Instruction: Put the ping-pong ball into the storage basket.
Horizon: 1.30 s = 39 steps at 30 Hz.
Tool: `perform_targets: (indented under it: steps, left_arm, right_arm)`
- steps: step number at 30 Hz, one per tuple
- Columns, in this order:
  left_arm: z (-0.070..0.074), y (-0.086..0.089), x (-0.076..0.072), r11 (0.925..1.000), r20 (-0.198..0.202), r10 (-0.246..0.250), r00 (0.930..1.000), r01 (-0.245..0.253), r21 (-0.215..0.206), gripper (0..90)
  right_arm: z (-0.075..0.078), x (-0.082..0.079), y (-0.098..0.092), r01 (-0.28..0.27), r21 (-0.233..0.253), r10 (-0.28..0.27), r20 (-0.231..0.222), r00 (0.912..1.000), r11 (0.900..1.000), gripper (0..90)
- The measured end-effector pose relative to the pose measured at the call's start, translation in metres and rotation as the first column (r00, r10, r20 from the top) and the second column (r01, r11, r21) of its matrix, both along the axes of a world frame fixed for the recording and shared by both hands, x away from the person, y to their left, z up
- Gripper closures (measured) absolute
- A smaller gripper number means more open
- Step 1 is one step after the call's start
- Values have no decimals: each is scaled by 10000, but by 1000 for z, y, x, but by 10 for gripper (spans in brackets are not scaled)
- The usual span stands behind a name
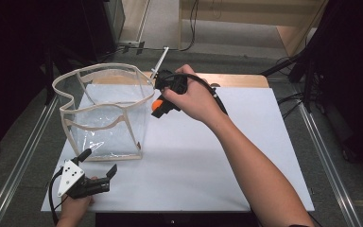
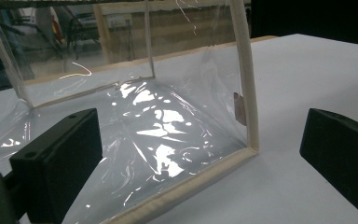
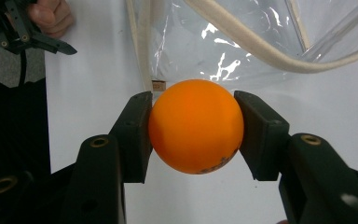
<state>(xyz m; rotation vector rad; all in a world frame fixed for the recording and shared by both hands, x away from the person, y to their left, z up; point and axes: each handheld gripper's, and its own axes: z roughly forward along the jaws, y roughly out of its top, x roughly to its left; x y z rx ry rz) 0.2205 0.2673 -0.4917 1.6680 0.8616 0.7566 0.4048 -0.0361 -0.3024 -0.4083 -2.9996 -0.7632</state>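
Your left tool (image 1: 105, 178) rests low on the white bench (image 1: 217, 156), jaws wide open, holding nothing. Your right tool (image 3: 193, 126) squeezes an orange ball (image 3: 196, 132) on both sides, up beside the clear bag's (image 1: 105, 111) top rim. Being round, the ball points no way. That bag stands upright between your tools, mouth open upward. Dark print on the ball shows in the right gripper view.
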Motion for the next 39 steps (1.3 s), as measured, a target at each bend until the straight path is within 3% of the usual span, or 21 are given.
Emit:
perform_targets:
  steps: [39]
  left_arm:
    - [0, 0, 0, 10000, -3, -26, 10000, 26, 46, 0]
  right_arm:
    - [21, 15, 11, 32, -74, -32, 100, 9999, 10000, 474]
